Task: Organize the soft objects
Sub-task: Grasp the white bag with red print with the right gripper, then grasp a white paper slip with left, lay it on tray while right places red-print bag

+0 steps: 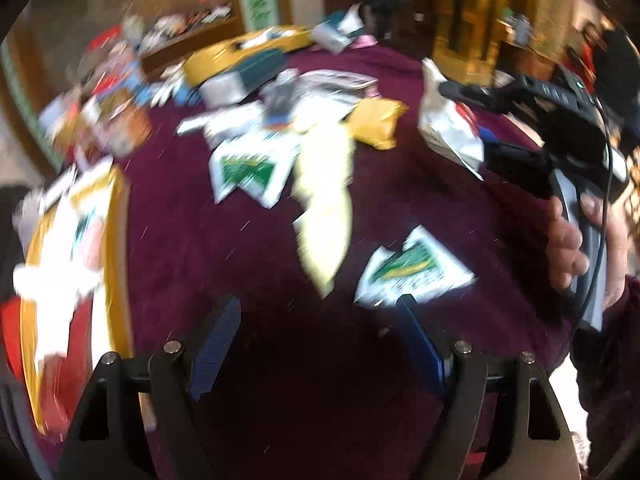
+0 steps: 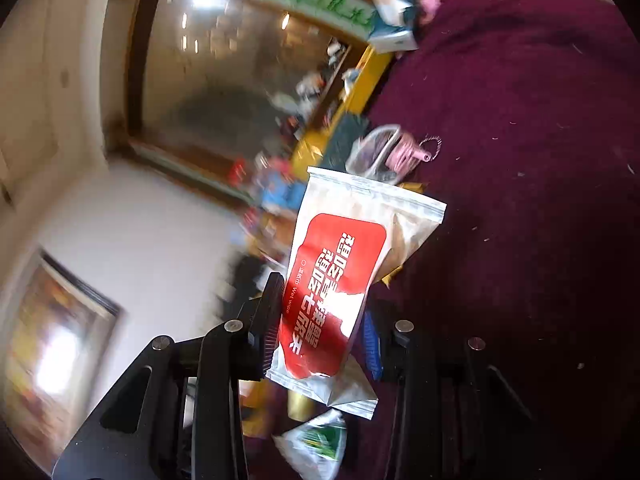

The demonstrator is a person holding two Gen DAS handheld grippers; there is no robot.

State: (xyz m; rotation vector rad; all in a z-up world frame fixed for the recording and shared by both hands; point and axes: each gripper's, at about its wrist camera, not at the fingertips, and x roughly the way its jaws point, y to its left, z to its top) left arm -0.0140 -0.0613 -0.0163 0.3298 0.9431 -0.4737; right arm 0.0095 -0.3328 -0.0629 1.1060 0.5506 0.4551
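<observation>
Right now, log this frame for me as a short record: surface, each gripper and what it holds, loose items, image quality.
surface: maroon tablecloth
right gripper: shut on a red-and-white wet wipe packet, lifted clear of the cloth
left gripper: open, nothing between the fingers, above bare cloth
loose items: green-and-white sachets, pale yellow packet, mustard-yellow pouch
containers: yellow-rimmed tray at the left edge, already holding packets
image quality: left wrist view motion-blurred; sachet print unreadable
</observation>
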